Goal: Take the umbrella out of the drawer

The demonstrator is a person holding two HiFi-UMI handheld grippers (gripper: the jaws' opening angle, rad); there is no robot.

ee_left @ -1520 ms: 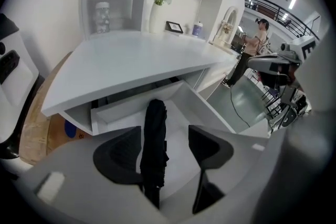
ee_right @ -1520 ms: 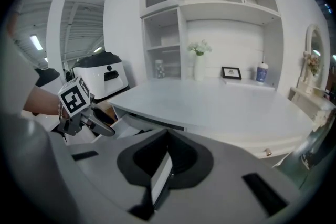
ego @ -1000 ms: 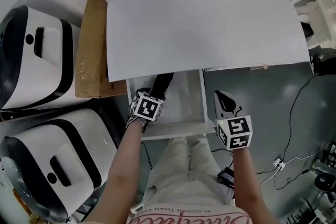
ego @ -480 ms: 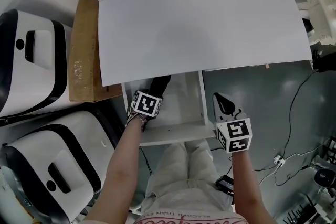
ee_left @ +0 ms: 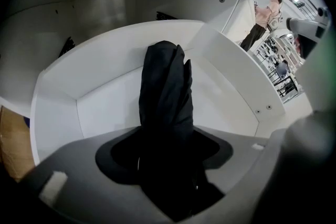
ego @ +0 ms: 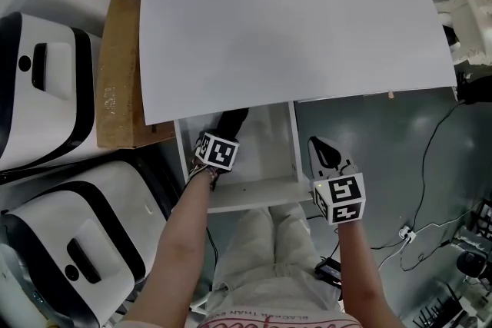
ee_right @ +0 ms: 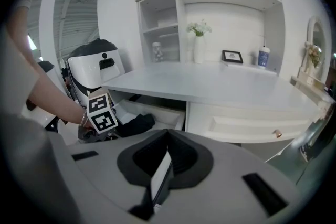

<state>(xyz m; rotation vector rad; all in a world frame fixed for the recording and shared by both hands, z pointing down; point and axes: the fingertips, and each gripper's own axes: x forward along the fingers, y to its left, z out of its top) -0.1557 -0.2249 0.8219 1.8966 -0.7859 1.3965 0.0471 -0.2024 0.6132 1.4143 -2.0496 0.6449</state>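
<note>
A black folded umbrella [ego: 233, 122] lies in the open white drawer [ego: 280, 150] under the desk. My left gripper [ego: 221, 139] is shut on its near end, at the drawer's left side. In the left gripper view the umbrella [ee_left: 165, 92] runs from between the jaws out over the drawer floor [ee_left: 105, 97]. My right gripper [ego: 326, 150] hangs shut and holding nothing just right of the drawer, above the floor. The right gripper view has the umbrella [ee_right: 137, 124] and the left gripper's marker cube [ee_right: 102, 113] at the left, beyond my shut right gripper [ee_right: 160, 176].
The white desk top [ego: 292, 34] overhangs the drawer's back. A cardboard box [ego: 119, 73] and two white-and-black machines [ego: 46, 81] [ego: 77, 242] stand to the left. Cables [ego: 430, 188] lie on the grey floor at the right. A shut drawer with a small knob [ee_right: 277, 134] is beside the open one.
The head view has shifted slightly. Both grippers keep about the same places; the left stays shut on the umbrella in the drawer.
</note>
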